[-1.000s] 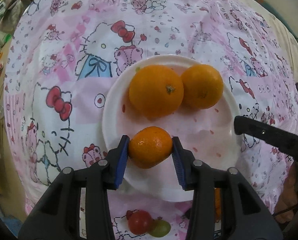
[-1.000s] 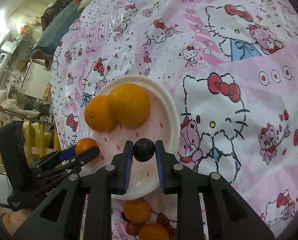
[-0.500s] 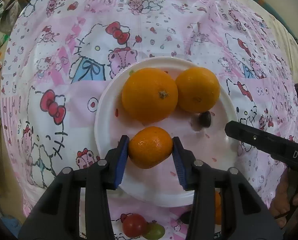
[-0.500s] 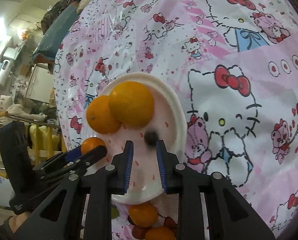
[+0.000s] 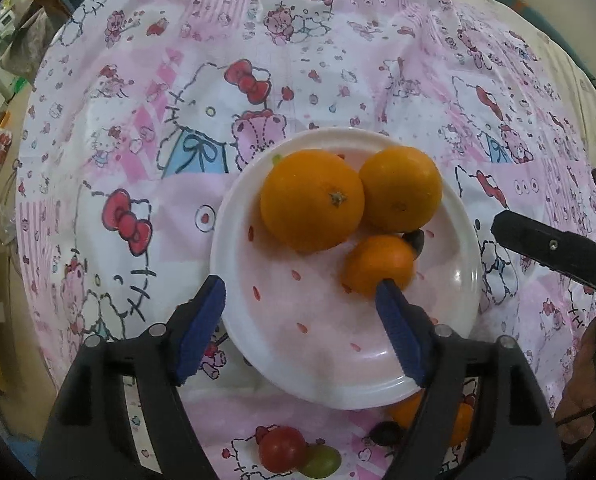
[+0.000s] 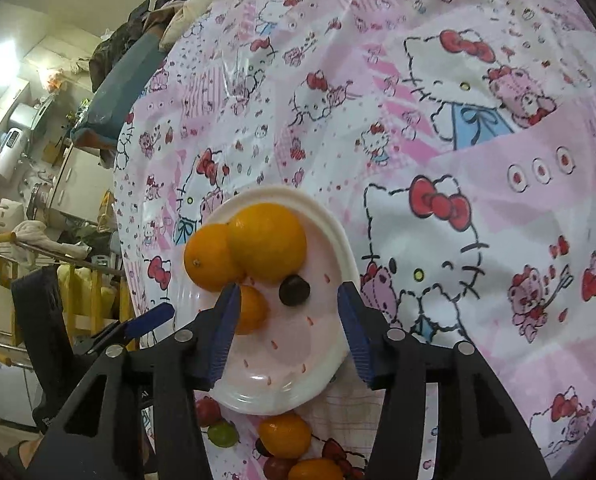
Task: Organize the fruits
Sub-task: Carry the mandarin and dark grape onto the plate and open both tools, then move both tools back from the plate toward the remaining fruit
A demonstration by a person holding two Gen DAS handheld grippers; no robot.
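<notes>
Fruits sit on round white plastic plate (image 5: 234,280), frame centre in the left wrist view. Left gripper (image 5: 298,300) spread wide, holding nothing; small orange mandarin (image 5: 378,266) touches its right blue pad. Right gripper (image 6: 286,312) also spread, empty, over plate. Dark round grape (image 6: 294,290) lies between its fingers, beside mandarin. Two large oranges (image 5: 312,200) (image 5: 400,188) touch behind. Lower frame, off plate on pink cartoon-cat tablecloth (image 5: 138,120): red cherry tomato (image 5: 282,450), green grape (image 5: 322,458), more oranges partly hidden by gripper.
</notes>
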